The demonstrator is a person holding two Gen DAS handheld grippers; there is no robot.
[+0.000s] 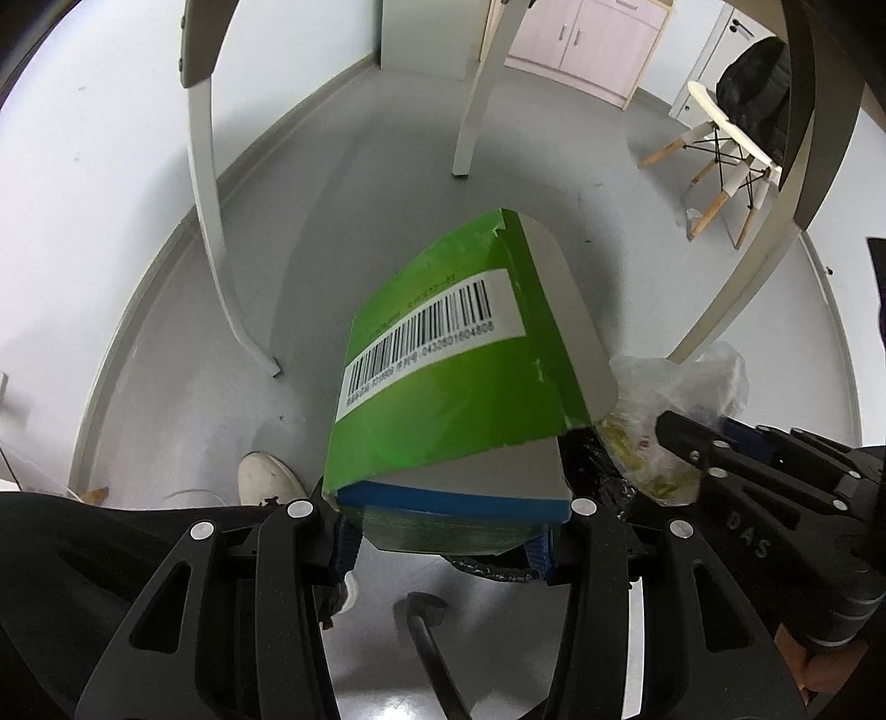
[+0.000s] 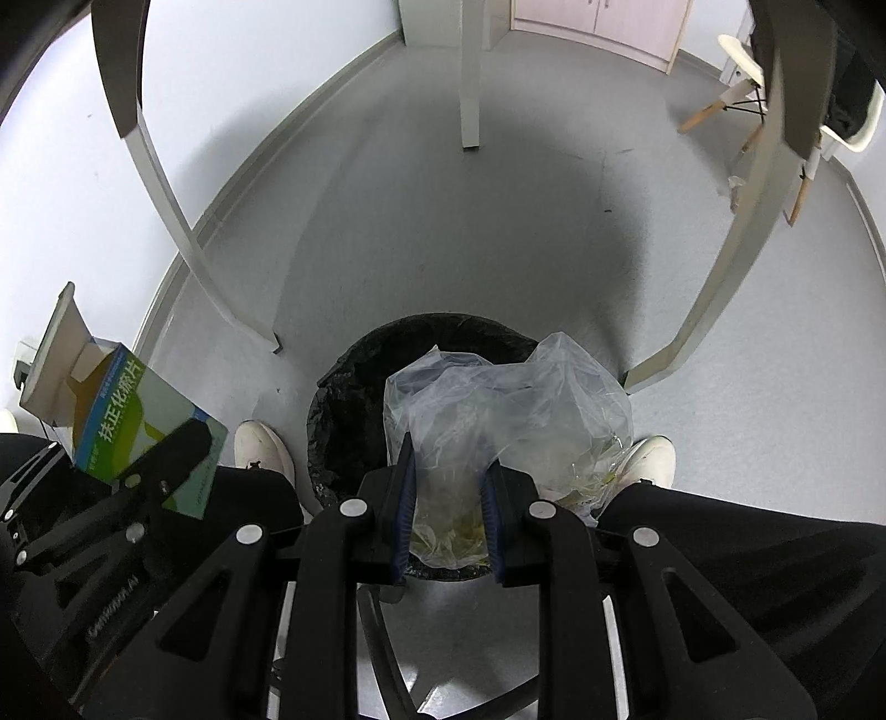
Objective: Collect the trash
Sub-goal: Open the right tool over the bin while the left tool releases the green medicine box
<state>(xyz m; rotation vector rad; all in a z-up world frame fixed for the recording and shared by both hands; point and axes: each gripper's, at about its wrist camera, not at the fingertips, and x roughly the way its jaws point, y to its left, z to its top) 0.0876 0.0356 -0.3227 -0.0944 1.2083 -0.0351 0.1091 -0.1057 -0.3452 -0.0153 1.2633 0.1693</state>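
Observation:
My left gripper (image 1: 443, 545) is shut on a green carton (image 1: 443, 360) with a barcode label and an open grey flap. The same carton (image 2: 138, 421) shows at the left of the right wrist view, held by the left gripper (image 2: 166, 471). My right gripper (image 2: 447, 509) is shut on a clear plastic bag (image 2: 515, 404) holding yellowish scraps. The bag hangs over a bin lined with a black bag (image 2: 343, 399) on the floor. In the left wrist view the plastic bag (image 1: 670, 404) and the right gripper (image 1: 714, 448) sit at the right, beside the carton.
White table legs (image 2: 166, 183) stand left, centre and right around the bin. A person's white shoes (image 2: 263, 443) and dark trouser legs (image 2: 747, 531) flank the bin. A white chair (image 1: 725, 144) with wooden legs and a pale cabinet (image 1: 598, 39) stand far back on the grey floor.

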